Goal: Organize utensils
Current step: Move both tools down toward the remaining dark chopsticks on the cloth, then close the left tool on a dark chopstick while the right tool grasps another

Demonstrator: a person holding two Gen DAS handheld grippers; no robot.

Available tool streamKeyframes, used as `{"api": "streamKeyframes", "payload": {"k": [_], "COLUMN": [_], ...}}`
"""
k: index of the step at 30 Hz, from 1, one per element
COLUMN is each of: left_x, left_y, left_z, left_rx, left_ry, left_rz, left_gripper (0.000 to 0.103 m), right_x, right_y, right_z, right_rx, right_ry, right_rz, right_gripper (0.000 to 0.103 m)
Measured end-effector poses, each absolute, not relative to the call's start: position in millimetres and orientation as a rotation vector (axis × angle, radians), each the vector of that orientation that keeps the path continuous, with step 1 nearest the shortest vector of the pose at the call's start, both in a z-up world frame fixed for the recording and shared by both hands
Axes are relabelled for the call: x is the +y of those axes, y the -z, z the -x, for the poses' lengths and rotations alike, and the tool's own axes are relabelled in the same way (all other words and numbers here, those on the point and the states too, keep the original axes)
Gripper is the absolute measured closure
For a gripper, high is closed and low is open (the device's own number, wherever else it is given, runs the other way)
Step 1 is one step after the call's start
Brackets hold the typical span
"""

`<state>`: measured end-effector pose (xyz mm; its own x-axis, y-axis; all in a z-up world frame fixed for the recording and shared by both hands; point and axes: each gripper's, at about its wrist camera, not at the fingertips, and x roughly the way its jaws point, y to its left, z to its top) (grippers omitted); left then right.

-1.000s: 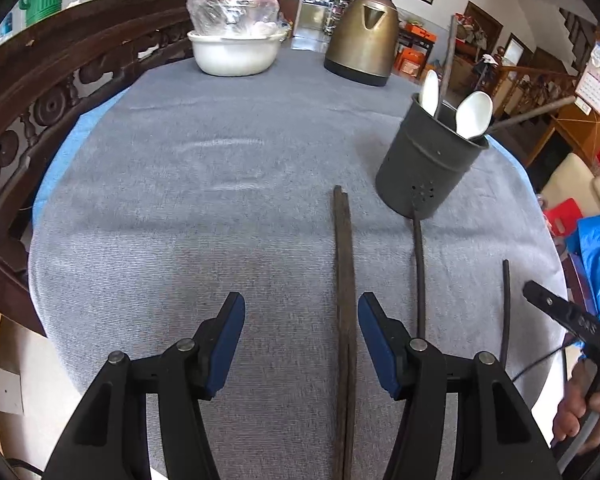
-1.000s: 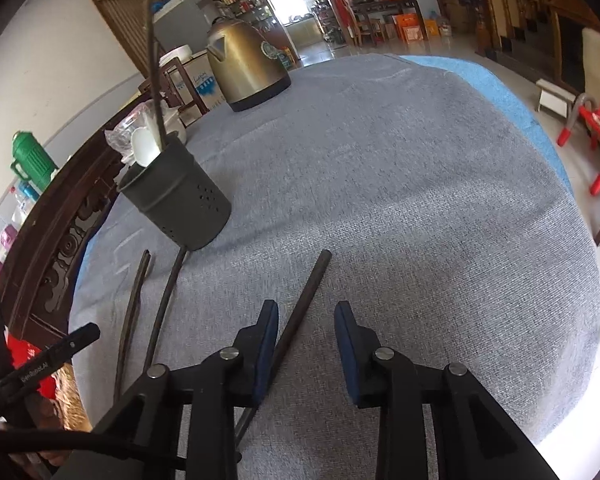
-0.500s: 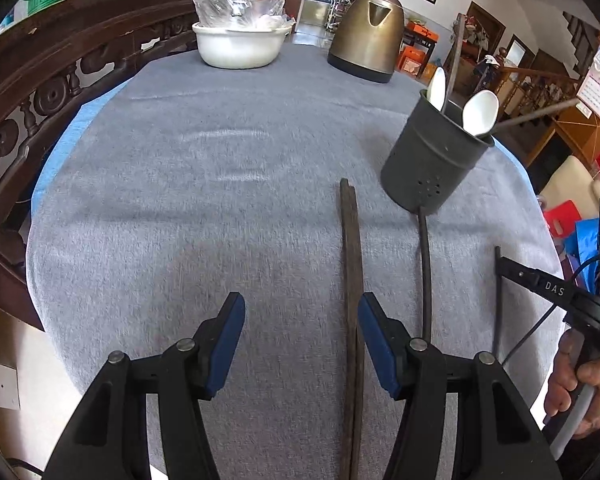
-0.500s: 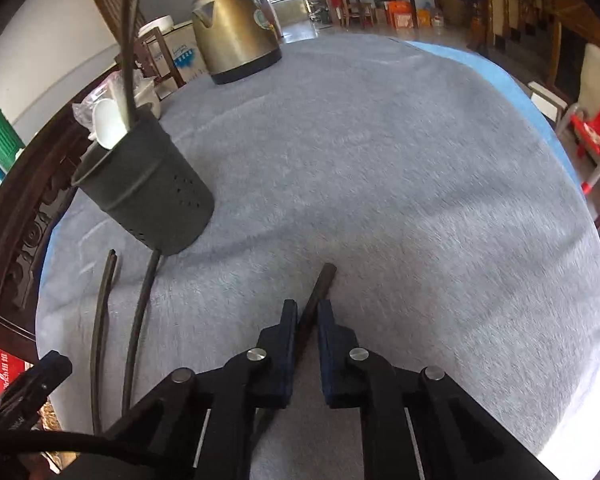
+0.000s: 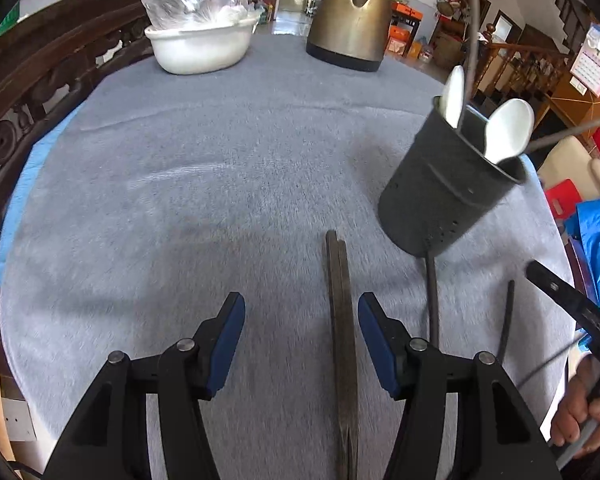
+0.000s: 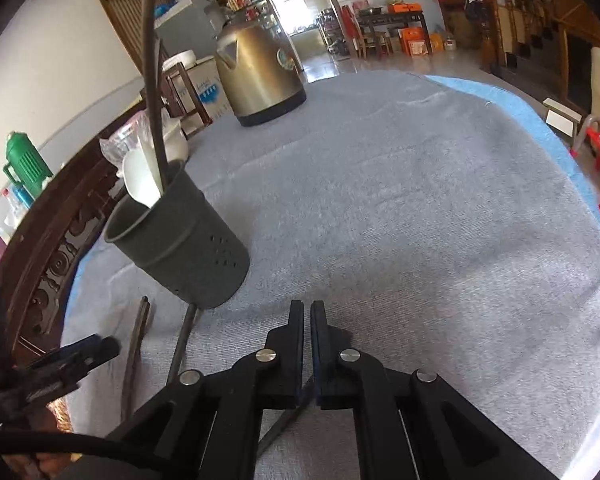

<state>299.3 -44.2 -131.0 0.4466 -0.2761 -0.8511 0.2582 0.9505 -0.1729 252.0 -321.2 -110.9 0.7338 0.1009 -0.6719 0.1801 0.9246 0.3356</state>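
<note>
A dark grey utensil holder [image 5: 448, 196] [image 6: 188, 248] stands on the grey tablecloth with white spoons [image 5: 508, 128] and a chopstick in it. A pair of dark chopsticks [image 5: 342, 340] [image 6: 138, 344] lies flat between the fingers of my left gripper [image 5: 302, 320], close to the right one; the jaws stand open and apart from it. A single chopstick [image 5: 432, 300] [image 6: 182, 344] runs out from under the holder. My right gripper [image 6: 307, 312] is shut on another chopstick [image 6: 284, 424], whose shaft shows below the pads. Its tip is hidden.
A brass kettle [image 5: 350, 16] [image 6: 260, 76] and a white bowl [image 5: 200, 46] covered with plastic stand at the far edge. A carved wooden rail [image 5: 20, 92] curves along the left side. A hand [image 5: 584, 412] holds the right gripper at the table's near right edge.
The right jaws closed on the chopstick and slid forward over its tip. The left gripper moved forward along the chopstick pair, so the holder looks nearer; its jaws kept the same width.
</note>
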Motion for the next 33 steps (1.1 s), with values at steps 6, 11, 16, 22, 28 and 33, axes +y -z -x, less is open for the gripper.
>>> {"api": "streamKeyframes", "payload": {"k": [6,11,16,22,28,33], "left_x": [-45,-36,-27,-25,-45,-45], "left_y": [141,142,140,137,142,144], "left_z": [-312,-309,-305,-313,-332,-337], "left_rx": [1.078,1.072,1.062,1.082,1.122,1.141], "left_ry": [0.319,0.309,0.295,0.32,0.351,0.382], "left_rz": [0.006,0.016,0.008,0.023,0.006,0.05], "left_gripper": [0.043,0.043,0.043,0.043,0.059,0.085], "right_x": [-335,-342,-335,-317,-294,-282], "right_y": [112,119,126,131,127,117], "right_z": [-248,-249,-262,-278,-285,-276], "right_rx": [0.8,0.851,0.936,0.986,0.949,0.833], "right_ry": [0.053,0.047,0.054,0.112,0.136,0.019], "right_rz": [-0.452,-0.513,-0.53,-0.488,-0.292,-0.2], "right_gripper": [0.098,0.098,0.098,0.09,0.092,0.097]}}
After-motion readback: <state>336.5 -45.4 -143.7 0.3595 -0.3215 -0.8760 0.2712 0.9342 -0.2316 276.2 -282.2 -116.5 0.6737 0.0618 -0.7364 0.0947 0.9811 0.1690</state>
